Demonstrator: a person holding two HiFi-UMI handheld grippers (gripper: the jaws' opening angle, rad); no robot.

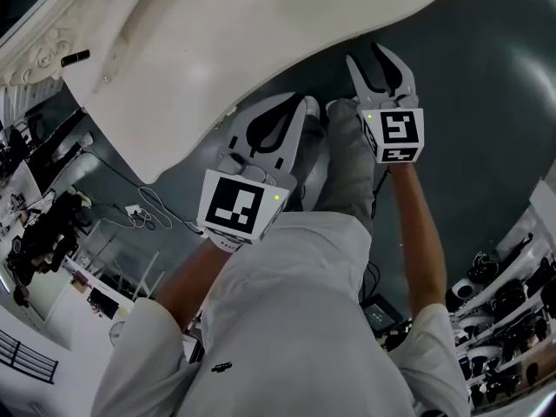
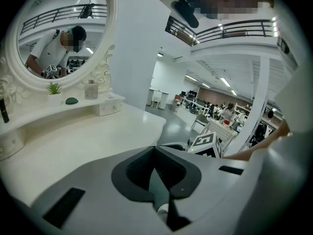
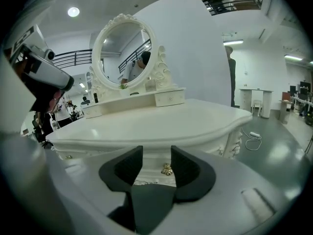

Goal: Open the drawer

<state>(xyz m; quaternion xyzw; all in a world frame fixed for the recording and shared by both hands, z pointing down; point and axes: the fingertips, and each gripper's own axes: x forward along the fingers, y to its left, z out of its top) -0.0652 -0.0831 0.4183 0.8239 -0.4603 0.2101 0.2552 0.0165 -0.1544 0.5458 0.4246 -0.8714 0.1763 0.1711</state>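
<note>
A grey floor [image 1: 486, 102] spreads under a white dressing table [image 1: 261, 42] with a curved front edge. At the back of the table stands an oval mirror [image 3: 122, 58] in a carved frame, with a low shelf and small boxes at its foot. The drawer [image 3: 154, 164] sits in the table's front, just under the top's edge. In the right gripper view it shows straight ahead between the jaws.

In the head view both grippers hang over the floor just off the table's front edge. The left gripper [image 1: 300, 107] is beside the edge and the right gripper [image 1: 369, 63] is just beside it. The left gripper's jaws are together, tips meeting, with nothing between them. The right gripper's jaws stand wide apart and hold nothing. A small gold knob [image 3: 167, 169] on the drawer shows in the gap between them, clear of both pads.
</note>
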